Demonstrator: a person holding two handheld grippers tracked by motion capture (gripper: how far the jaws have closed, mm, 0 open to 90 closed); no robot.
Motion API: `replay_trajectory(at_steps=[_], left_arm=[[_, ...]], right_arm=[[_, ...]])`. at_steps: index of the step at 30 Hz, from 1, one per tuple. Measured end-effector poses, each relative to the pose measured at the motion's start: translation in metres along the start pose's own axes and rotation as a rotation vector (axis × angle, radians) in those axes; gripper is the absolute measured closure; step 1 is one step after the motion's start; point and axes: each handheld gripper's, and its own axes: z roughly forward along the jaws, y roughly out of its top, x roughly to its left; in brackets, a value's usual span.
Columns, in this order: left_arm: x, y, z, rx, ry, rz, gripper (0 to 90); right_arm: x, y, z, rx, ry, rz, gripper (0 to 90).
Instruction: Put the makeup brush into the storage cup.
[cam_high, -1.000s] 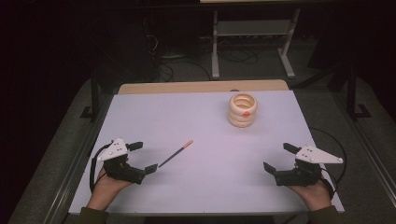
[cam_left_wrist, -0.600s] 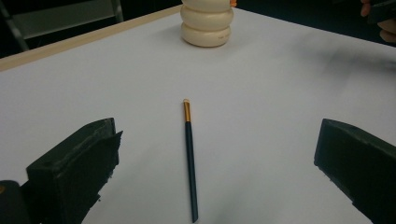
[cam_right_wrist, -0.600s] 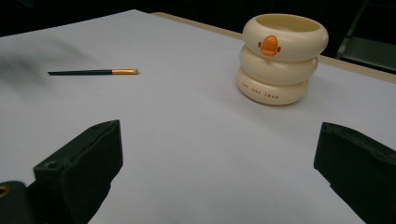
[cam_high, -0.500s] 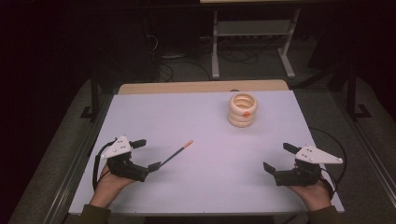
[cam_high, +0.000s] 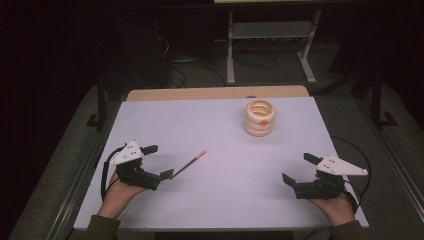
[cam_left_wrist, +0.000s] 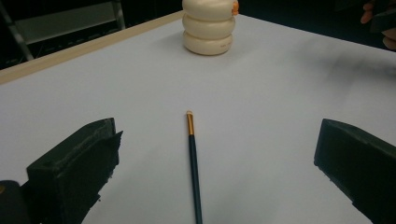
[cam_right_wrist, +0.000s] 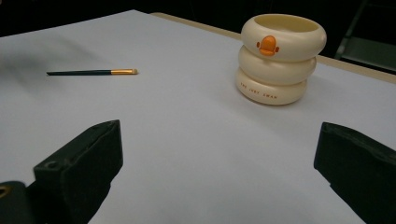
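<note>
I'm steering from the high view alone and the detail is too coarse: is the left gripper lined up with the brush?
Observer: Yes. In the left gripper view the makeup brush lies midway between the open jaws of the left gripper, its handle running toward the camera and its pale tip pointing away.
Operator: Is anything touching the brush?
Observer: No, both jaws stand well apart from it on either side.
Operator: What is that cream holder, exactly?
Observer: The right gripper view shows the cream holder as three stacked rings, open at the top, with an orange duck bill on the top ring.
</note>
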Motion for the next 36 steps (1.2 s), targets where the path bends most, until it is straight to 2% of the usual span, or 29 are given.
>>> replay_trajectory(at_steps=[13,36], left_arm=[[0.001,0.008,0.007,-0.002,-0.002,0.01,0.0],[0.009,0.024,0.019,-0.034,-0.008,0.019,0.0]], right_arm=[[0.0,0.0,0.0,0.003,0.002,0.002,0.8],[-0.001,0.0,0.0,0.001,-0.007,-0.005,0.8]])
